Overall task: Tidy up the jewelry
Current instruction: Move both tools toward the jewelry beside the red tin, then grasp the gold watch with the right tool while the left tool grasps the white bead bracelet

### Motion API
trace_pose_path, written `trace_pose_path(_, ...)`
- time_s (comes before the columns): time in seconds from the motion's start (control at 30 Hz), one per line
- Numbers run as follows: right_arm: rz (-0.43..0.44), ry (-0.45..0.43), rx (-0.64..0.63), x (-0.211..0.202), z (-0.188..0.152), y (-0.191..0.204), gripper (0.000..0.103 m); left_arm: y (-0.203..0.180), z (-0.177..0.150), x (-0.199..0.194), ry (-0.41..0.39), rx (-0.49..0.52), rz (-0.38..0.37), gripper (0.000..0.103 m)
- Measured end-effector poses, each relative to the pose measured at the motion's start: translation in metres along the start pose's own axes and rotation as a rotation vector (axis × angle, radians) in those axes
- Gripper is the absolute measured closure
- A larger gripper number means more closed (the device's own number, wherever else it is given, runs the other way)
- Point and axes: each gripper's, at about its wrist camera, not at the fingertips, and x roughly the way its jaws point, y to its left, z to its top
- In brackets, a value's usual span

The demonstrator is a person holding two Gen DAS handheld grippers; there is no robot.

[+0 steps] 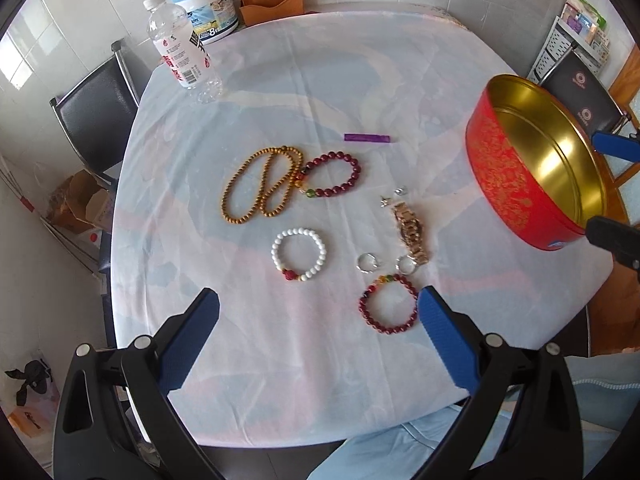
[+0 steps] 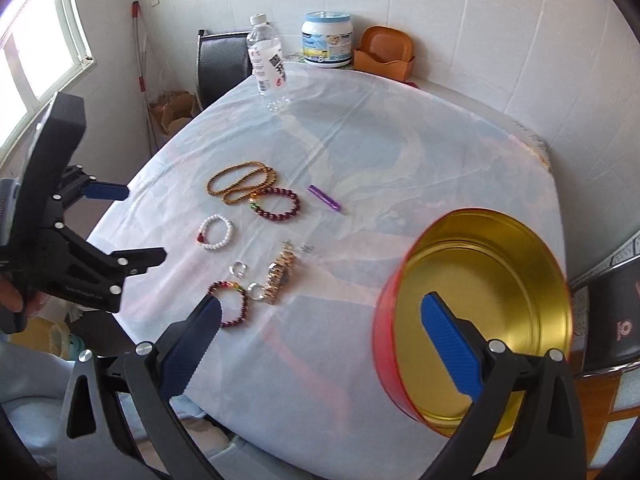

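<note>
Jewelry: all of it lies loose on the table [image 1: 320, 80], none in the tin yet. The brown bead strand [image 1: 262, 184] sits at about 11 o'clock of the cluster, touching a dark red bracelet [image 1: 334, 176]; the white bracelet [image 1: 299, 255] lies below them. The gold watch [image 1: 410, 230], two silver rings [image 1: 368, 263] and some tiny silver pieces [image 1: 394, 196] lie at about 3 o'clock, and a second red bracelet [image 1: 388, 306] lies nearest me.
Tin: the red tin [image 2: 480, 312] is tilted, gold inside showing and empty, at about 2 o'clock of the cluster.
Right gripper [image 2: 326, 332]: one finger is inside the tin and one outside; I cannot tell whether they press the wall.
Left gripper [image 1: 318, 320]: fingers spread wide, holding nothing, hovering over the near table edge.
Handling: the bead loops look light and limp, likely to sag and roll, so I would pinch one side of the loop. The rings look small, hard and slippery; take them across the band.
Watch: it looks heavier; grip it across the strap.
Purple stick [image 1: 367, 138]: lies apart at 12 o'clock.
</note>
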Motion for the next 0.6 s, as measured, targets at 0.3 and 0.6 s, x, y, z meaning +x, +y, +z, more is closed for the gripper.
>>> trace_pose_path(0.3, 0.017, 0.152, 0.022, 0.104, 0.03, 0.029, 0.002, 0.027, 0.001, 0.071, 0.032, 0.127, 0.015, 0.006)
trace_pose_path(0.6, -0.107, 0.192, 0.041, 0.162, 0.021, 0.029, 0.005, 0.034, 0.008, 0.103, 0.001, 0.144, 0.031, 0.006)
